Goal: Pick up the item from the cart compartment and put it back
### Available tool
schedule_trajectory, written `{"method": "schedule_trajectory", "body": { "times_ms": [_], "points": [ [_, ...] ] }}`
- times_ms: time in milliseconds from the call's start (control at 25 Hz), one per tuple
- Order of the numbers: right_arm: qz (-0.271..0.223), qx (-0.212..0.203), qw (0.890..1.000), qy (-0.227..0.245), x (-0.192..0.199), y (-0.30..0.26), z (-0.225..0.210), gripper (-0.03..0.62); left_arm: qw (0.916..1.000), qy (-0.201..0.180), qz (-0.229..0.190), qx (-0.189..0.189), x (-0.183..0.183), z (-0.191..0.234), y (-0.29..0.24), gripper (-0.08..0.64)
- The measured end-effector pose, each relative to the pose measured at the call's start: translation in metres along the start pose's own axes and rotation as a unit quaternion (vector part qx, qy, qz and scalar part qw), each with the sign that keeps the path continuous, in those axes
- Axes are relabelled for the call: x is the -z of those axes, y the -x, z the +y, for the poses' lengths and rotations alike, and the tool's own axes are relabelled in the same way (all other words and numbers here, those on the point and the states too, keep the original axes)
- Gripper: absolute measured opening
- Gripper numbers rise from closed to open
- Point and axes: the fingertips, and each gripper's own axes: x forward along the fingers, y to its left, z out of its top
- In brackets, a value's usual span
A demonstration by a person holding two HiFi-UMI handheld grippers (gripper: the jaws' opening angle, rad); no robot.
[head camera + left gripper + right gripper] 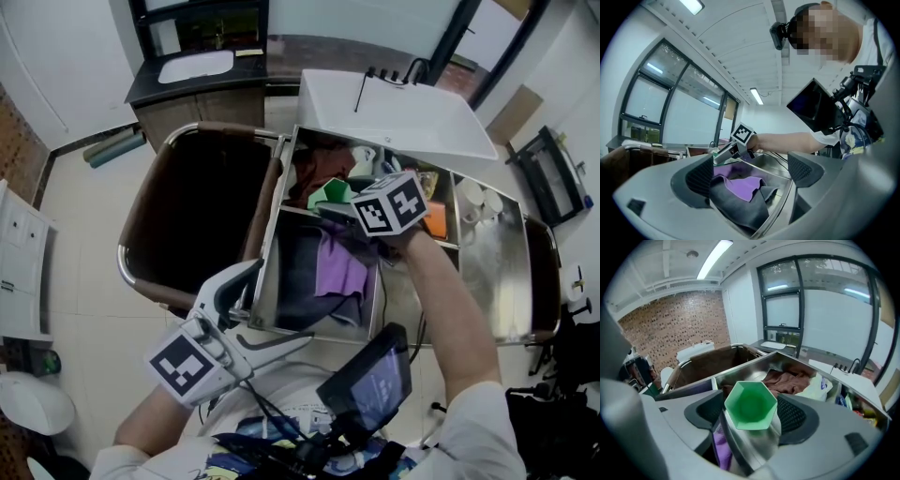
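The right tongs clamp a green hexagonal cup by its sides, its mouth toward that gripper's camera. They hold it just above the steel divider of the cart (a brown cloth lies in the compartment beyond). The left tongs stand open, gripping nothing, over the near compartment, where a purple cloth lies on a grey cloth.

The right hand-held gripper grips a green hexagonal cup, with a pad against each side and the cup's open mouth facing the camera. The cup sits above the cart's steel divider. Purple cloth lies left of the divider, and brown cloth fills the compartment beyond.
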Motion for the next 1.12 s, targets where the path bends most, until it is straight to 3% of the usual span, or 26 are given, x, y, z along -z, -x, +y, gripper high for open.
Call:
{"method": "schedule_trajectory", "body": {
  "times_ms": [160, 600, 960, 1120],
  "points": [
    [0.006, 0.029, 1.000, 0.008, -0.002, -0.006, -0.007, 0.333, 1.0000, 0.002, 0.003, -0.006, 0.002, 0.005, 0.007, 0.469],
    [-0.011, 0.043, 0.996, 0.078, -0.013, 0.002, 0.002, 0.328, 0.9998, 0.008, -0.001, -0.017, 0.004, 0.010, 0.017, 0.469],
    [-0.072, 0.090, 0.986, 0.117, -0.043, 0.073, 0.004, 0.328, 0.9999, 0.008, -0.004, 0.005, 0.000, 0.001, 0.013, 0.469],
    [-0.095, 0.121, 0.982, 0.114, -0.034, 0.122, 0.009, 0.328, 0.9994, 0.004, -0.006, 0.032, 0.000, -0.009, 0.007, 0.469]
  ]
}}
